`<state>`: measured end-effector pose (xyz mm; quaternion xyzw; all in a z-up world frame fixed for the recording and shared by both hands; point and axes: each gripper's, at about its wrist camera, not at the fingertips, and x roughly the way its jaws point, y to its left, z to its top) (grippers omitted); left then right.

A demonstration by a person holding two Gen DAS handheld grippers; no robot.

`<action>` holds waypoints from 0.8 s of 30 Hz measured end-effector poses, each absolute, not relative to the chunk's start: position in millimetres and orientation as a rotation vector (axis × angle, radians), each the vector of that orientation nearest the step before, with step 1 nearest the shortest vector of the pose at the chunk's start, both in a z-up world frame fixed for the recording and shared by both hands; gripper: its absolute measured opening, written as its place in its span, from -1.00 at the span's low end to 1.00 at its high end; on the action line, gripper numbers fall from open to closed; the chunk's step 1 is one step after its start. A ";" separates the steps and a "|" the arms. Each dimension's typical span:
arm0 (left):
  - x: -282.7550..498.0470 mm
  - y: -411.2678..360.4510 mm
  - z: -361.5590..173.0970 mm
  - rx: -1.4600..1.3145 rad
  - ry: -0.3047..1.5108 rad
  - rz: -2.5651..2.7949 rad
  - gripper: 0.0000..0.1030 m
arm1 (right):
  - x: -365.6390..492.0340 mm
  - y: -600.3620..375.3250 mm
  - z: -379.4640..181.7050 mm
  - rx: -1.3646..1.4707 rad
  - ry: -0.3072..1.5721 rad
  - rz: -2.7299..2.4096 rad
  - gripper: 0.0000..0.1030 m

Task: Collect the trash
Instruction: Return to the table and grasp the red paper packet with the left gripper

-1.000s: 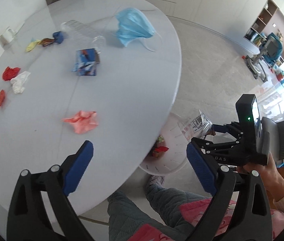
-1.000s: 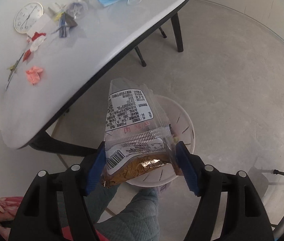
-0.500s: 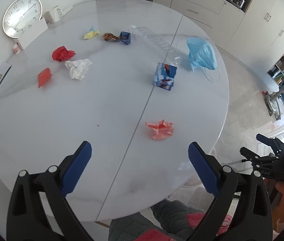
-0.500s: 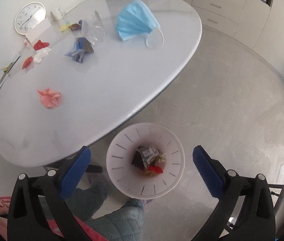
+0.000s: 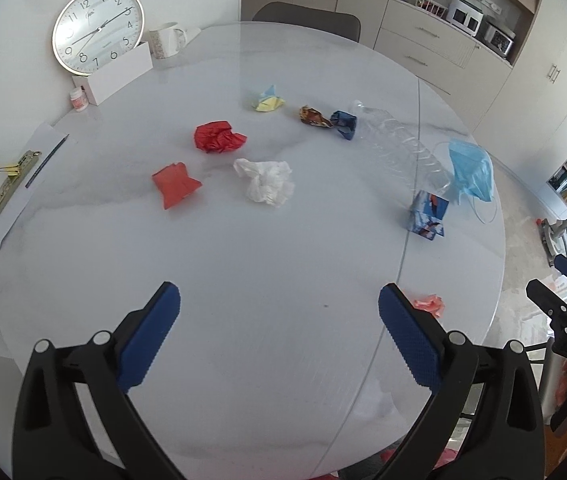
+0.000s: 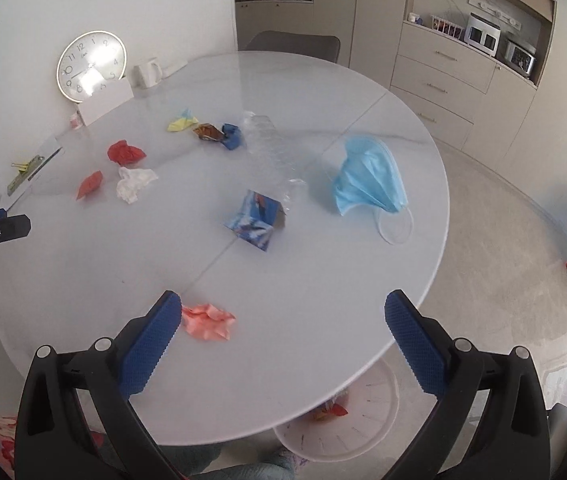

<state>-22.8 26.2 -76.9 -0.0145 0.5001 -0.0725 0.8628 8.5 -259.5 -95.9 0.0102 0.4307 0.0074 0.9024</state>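
- Swung back from bin (image 6: 363,428) to table (image 6: 323,280); wrapper dropped, now down there.
- Right claw (image 6: 282,334) gaping, empty; pink wad (image 6: 207,320) just beside its left finger.
- Left claw (image 5: 278,334) gaping too, nothing held.
- Ahead, farther off: carton (image 6: 255,220), mask (image 6: 371,180), bottle (image 6: 271,148), red and white wads.
- Barely begun, most trash left.

Both wrist views over table (image 5: 283,248)
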 end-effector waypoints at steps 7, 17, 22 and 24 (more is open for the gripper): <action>3.3 77.1 -83.2 -0.016 1.043 -0.151 0.85 | 46.9 -201.0 -86.8 0.131 0.881 0.073 0.96; 70.5 114.3 -117.6 -0.135 1.070 -0.084 0.85 | 119.8 -143.4 -91.7 0.034 0.911 0.153 0.96; 114.7 119.0 -139.2 -0.191 1.081 0.012 0.85 | 165.4 -126.3 -118.4 0.009 0.975 0.224 0.96; 132.1 117.9 -150.0 -0.211 1.102 0.037 0.85 | 180.6 -118.5 -128.8 -0.023 0.983 0.241 0.96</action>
